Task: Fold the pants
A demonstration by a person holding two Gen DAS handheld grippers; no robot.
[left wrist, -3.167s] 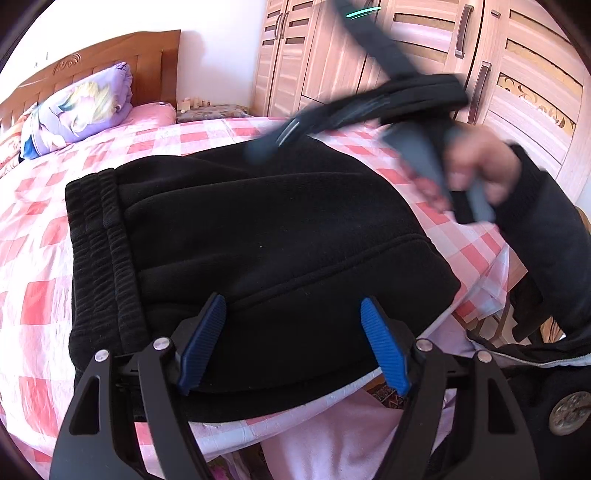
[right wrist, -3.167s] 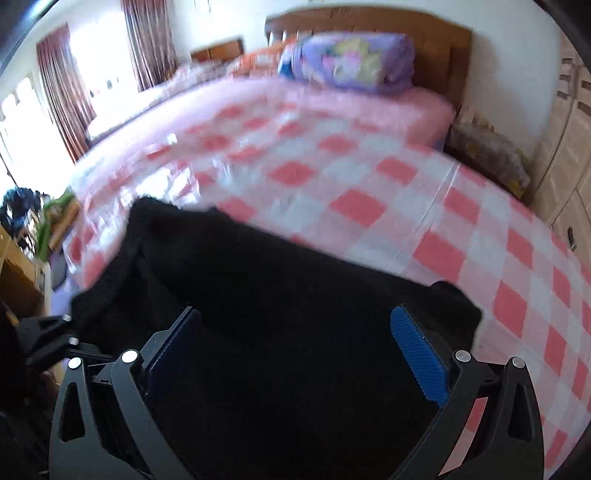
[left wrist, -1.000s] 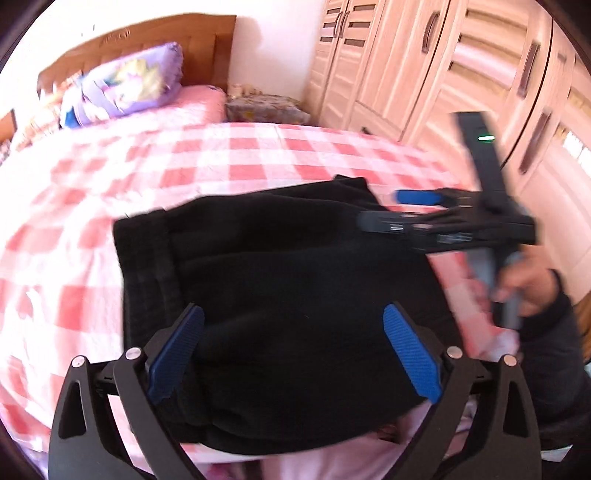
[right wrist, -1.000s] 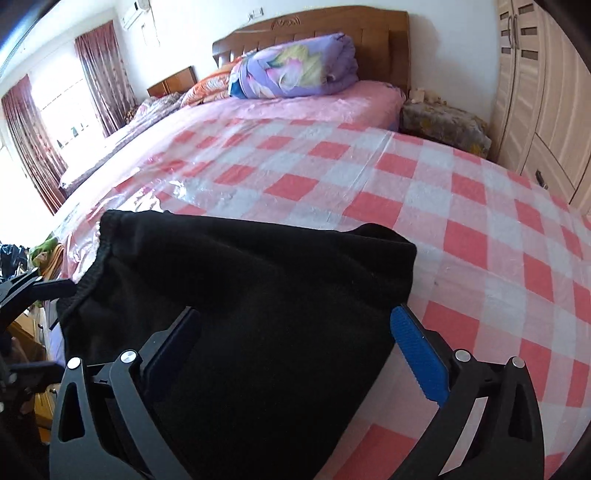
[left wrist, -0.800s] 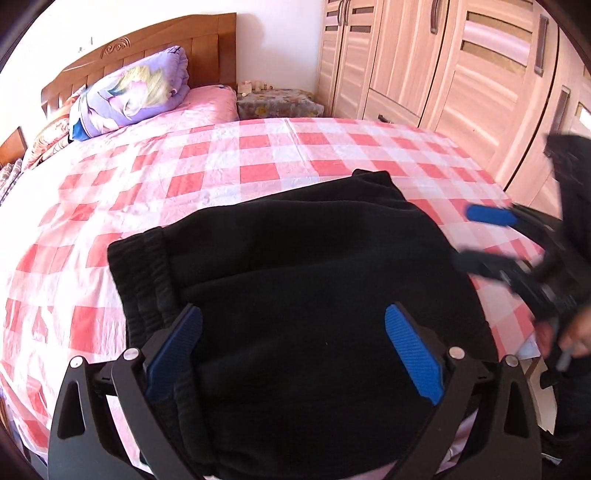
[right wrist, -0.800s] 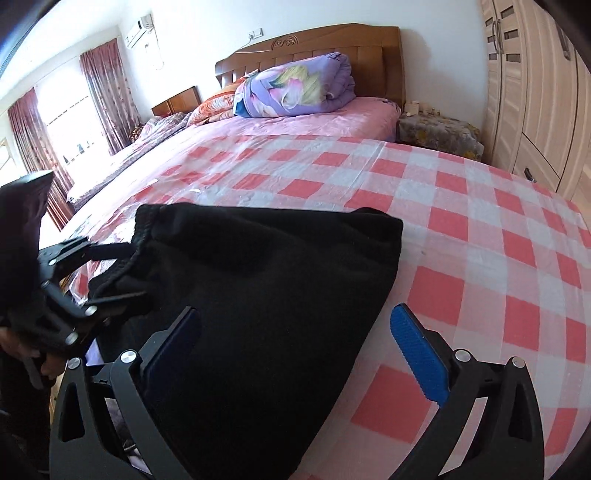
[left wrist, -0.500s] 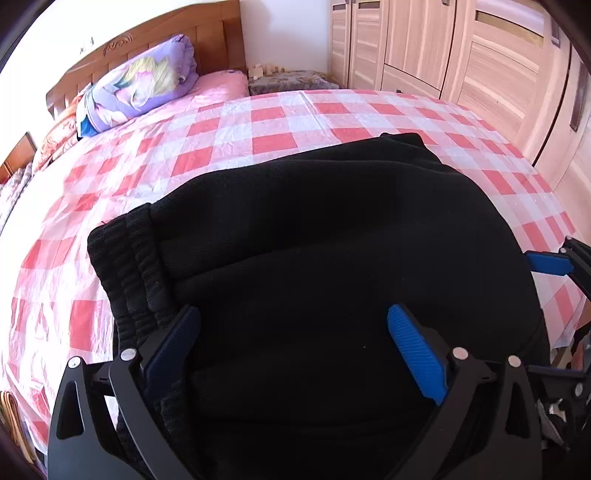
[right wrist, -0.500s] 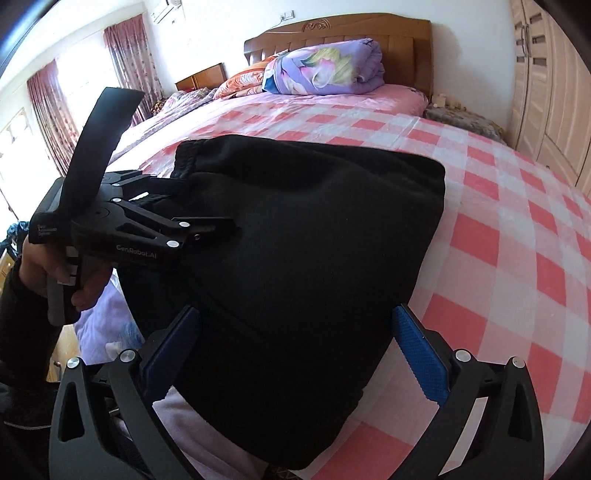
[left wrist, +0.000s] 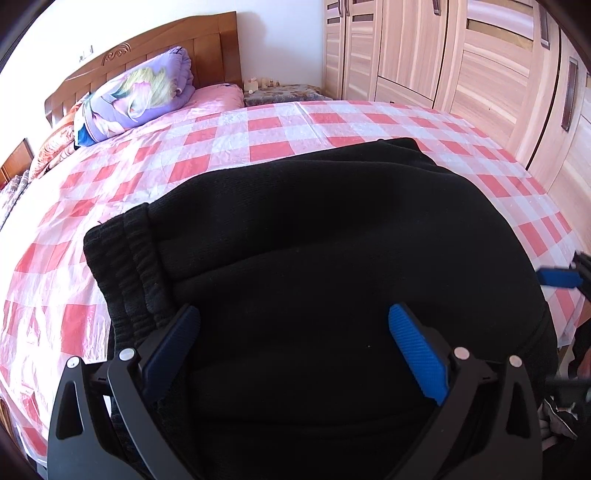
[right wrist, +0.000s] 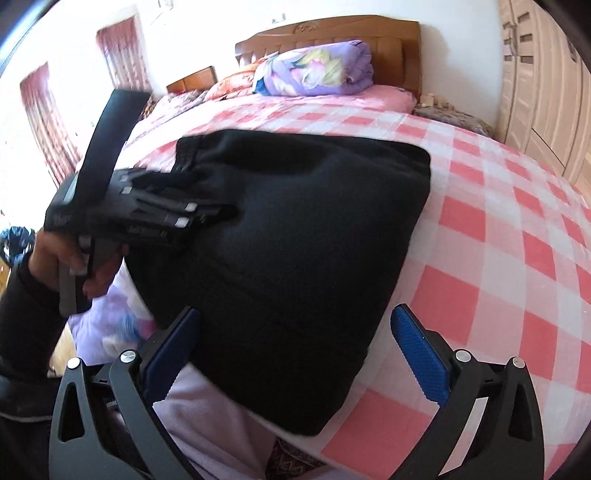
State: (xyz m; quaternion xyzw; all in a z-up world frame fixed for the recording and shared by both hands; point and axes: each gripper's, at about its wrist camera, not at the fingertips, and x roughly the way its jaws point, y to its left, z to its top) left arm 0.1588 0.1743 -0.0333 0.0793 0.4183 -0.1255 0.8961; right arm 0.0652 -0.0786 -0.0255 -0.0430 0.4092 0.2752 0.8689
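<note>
I see the black pants [left wrist: 332, 258] folded into a thick rectangular bundle on the near part of the bed [left wrist: 258, 125], lying on its pink-and-white checked cover, with the near edge of the bundle reaching the bed's near edge. In the left wrist view the ribbed waistband [left wrist: 129, 266] sits at the bundle's left side.

My left gripper [left wrist: 293, 347] hovers over the near part of the bundle with its blue pads spread wide and nothing between them. In the right wrist view it appears again at the left, blurred, held by a hand [right wrist: 74, 262] in a dark sleeve; whether its tips touch the fabric near the waistband I cannot tell from that blur.

My right gripper [right wrist: 295, 347] is also wide open and empty, poised over the bundle's near right corner and the bed's edge.

At the far end of the bed a rolled purple quilt [right wrist: 314, 70] rests against the wooden headboard [right wrist: 332, 29]. A pale wooden wardrobe [left wrist: 461, 62] stands along the right.
</note>
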